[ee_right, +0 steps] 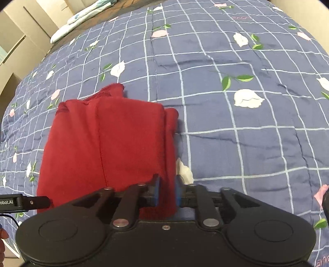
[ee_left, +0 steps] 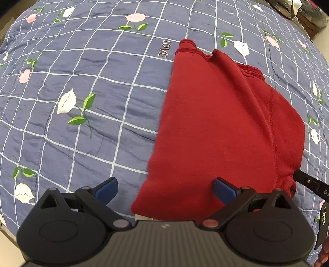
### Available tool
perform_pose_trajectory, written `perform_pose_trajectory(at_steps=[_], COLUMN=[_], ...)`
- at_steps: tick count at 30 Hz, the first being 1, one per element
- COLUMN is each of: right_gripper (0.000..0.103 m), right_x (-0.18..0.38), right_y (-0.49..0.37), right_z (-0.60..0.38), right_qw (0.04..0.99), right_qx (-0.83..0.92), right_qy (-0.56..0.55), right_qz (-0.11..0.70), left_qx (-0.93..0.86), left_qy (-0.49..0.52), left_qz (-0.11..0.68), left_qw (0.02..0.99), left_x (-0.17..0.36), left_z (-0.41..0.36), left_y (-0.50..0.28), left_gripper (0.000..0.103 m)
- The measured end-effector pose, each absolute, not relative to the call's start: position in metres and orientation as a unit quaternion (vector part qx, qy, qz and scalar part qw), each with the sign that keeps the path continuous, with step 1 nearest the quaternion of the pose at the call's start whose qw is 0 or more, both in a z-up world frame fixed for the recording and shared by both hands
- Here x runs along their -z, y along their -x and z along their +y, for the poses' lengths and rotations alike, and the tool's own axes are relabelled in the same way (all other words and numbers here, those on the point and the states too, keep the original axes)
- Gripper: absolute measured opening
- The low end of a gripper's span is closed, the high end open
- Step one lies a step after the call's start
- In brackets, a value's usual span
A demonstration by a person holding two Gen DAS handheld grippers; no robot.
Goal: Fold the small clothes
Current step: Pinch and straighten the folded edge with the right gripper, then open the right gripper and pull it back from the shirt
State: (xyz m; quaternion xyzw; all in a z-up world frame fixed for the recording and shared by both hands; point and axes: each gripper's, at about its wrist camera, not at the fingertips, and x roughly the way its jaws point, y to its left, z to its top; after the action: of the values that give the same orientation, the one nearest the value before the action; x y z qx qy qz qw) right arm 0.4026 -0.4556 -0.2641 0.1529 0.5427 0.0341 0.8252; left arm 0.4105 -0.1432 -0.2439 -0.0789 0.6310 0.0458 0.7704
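A small red garment (ee_left: 222, 127) lies partly folded on a blue checked quilt, its ribbed hem at the far end. In the left wrist view my left gripper (ee_left: 165, 190) stands open over the garment's near left corner, blue pads wide apart, nothing between them. A finger of the other gripper (ee_left: 308, 181) pokes in at the garment's right edge. In the right wrist view the red garment (ee_right: 107, 147) fills the left centre, and my right gripper (ee_right: 167, 190) is shut on its near right edge, red cloth pinched between the blue pads.
The blue quilt (ee_left: 82, 127) with white grid lines and flower prints covers the whole bed. A pale pillow (ee_right: 78, 22) lies at the far left edge of the bed. Dark objects (ee_left: 298, 12) sit beyond the bed's far right corner. A hand (ee_right: 3, 246) shows at lower left.
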Motion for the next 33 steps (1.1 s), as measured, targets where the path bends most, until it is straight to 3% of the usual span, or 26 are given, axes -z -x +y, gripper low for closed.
perform_pose_trajectory(at_steps=[4,7,11,17,27,33], right_gripper=[0.039,0.061,0.080,0.100,0.102,0.102], right_x=[0.256,0.252,0.259,0.281,0.280,0.277], right_y=[-0.396,-0.395,-0.398,-0.397,-0.372,-0.357], right_z=[-0.463,-0.460,-0.446,-0.434,-0.459,-0.492], right_qw=[0.825,0.822,0.816,0.802,0.806,0.790], right_qx=[-0.029,-0.036,-0.044,-0.015,0.043,0.074], right_qy=[-0.193,-0.216,-0.192,-0.110,-0.075,-0.143], right_qz=[0.531,0.526,0.543,0.587,0.585,0.591], left_qx=[-0.044,-0.044,-0.043,-0.043,-0.055,-0.065], left_qy=[0.079,0.075,0.070,0.067,0.060,0.053], left_qz=[0.632,0.634,0.637,0.639,0.646,0.645], left_qw=[0.769,0.768,0.767,0.765,0.759,0.760], left_x=[0.245,0.247,0.247,0.246,0.236,0.231], left_z=[-0.144,-0.146,-0.150,-0.154,-0.150,-0.148], left_y=[-0.411,-0.411,-0.411,-0.409,-0.396,-0.388], left_gripper=[0.101,0.101,0.101,0.101,0.101,0.102])
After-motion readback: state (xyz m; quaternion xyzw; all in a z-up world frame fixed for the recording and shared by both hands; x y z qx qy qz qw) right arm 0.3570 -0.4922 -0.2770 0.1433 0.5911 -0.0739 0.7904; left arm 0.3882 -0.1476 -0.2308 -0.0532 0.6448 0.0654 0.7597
